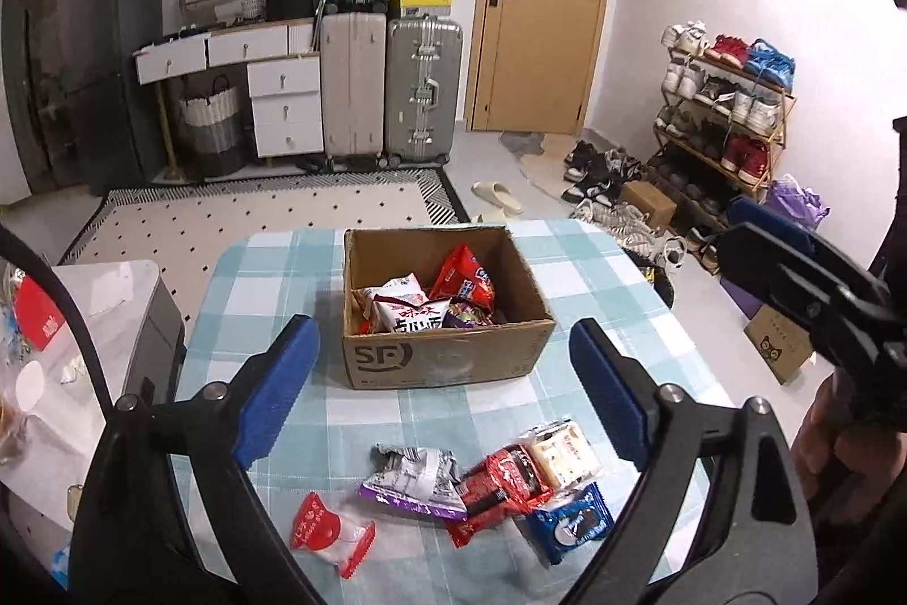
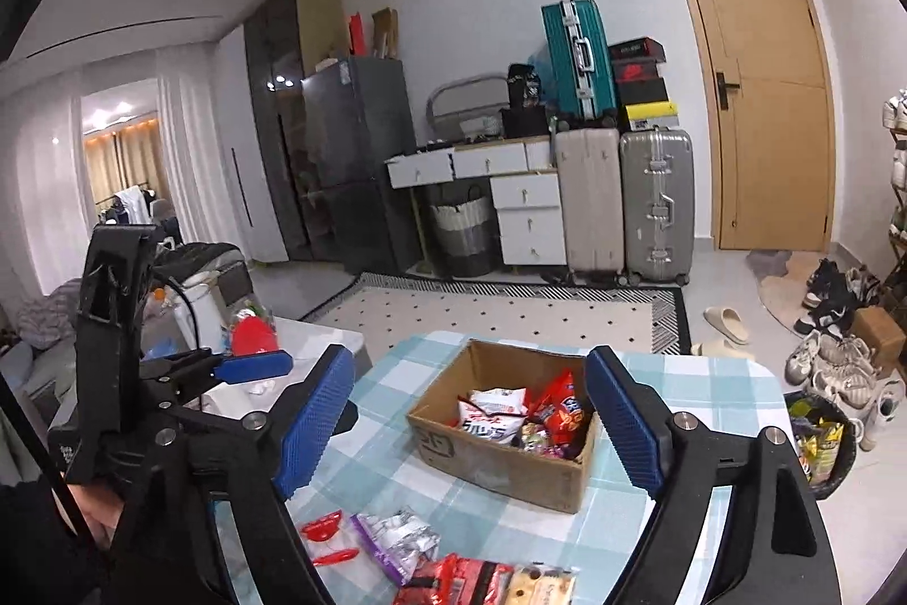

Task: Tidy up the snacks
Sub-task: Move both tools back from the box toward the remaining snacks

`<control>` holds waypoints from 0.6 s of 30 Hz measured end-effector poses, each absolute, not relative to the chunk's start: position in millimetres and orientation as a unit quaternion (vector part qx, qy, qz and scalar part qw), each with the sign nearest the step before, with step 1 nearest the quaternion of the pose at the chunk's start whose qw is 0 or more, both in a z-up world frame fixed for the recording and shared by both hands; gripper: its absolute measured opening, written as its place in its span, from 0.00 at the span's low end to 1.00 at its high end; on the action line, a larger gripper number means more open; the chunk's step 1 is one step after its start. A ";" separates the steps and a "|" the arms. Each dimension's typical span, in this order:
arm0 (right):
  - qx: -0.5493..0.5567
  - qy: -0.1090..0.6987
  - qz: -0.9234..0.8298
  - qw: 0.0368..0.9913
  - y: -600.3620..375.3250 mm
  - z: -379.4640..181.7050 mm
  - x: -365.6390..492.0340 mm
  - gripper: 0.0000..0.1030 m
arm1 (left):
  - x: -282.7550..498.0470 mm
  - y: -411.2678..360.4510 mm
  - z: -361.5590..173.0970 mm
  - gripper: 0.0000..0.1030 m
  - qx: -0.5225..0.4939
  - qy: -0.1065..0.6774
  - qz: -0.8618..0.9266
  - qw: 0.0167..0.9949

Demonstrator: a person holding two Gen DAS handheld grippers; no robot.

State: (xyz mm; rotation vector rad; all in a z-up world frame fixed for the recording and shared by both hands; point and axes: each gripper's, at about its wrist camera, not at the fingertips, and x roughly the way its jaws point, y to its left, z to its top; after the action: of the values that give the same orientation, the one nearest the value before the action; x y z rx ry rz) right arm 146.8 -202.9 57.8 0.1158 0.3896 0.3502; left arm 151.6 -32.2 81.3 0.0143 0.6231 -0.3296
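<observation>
An open cardboard box (image 1: 442,361) (image 2: 499,469) stands mid-table with several snack packs inside, among them a red bag (image 1: 467,276). Loose snacks lie in front of it: a red-and-clear packet (image 1: 334,540), a silver-purple bag (image 1: 416,477) (image 2: 397,542), a red pack (image 1: 501,489), a cream pack (image 1: 564,452) and a blue pack (image 1: 572,525). My left gripper (image 1: 445,392) is open and empty above these snacks. My right gripper (image 2: 470,429) is open and empty, held higher, near the box. The right gripper also shows in the left wrist view (image 1: 793,265).
The table has a blue-checked cloth (image 1: 272,276). A white side table (image 1: 85,321) with clutter stands to the left. A black bin with wrappers (image 2: 822,440) sits on the floor to the right. Suitcases (image 1: 391,89), drawers and a shoe rack (image 1: 731,106) line the far walls.
</observation>
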 end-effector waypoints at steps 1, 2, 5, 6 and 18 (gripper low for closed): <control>0.059 0.191 0.172 0.964 -202.9 57.6 139.7 0.83 | 144.7 -32.2 81.4 0.97 0.008 0.302 -0.161 0.940; 0.060 0.190 0.172 0.965 -203.4 57.8 136.8 0.84 | 139.3 -31.5 81.8 1.00 0.009 0.297 -0.159 0.941; 0.062 0.184 0.161 0.968 -206.1 55.1 121.5 0.88 | 120.9 -26.8 81.1 0.99 0.009 0.283 -0.161 0.945; 0.061 0.181 0.160 0.968 -206.5 54.0 114.8 0.88 | 116.0 -25.8 78.7 0.99 0.010 0.285 -0.161 0.945; 0.077 0.195 0.151 0.966 -219.0 18.2 87.5 0.96 | 84.3 -1.3 28.8 0.99 -0.012 0.273 -0.130 0.953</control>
State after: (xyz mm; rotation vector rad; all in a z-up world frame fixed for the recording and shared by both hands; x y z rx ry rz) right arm 87.5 -219.0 18.2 0.1561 0.3953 0.3061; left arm 84.3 -1.3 28.8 -0.0239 0.5552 -0.2633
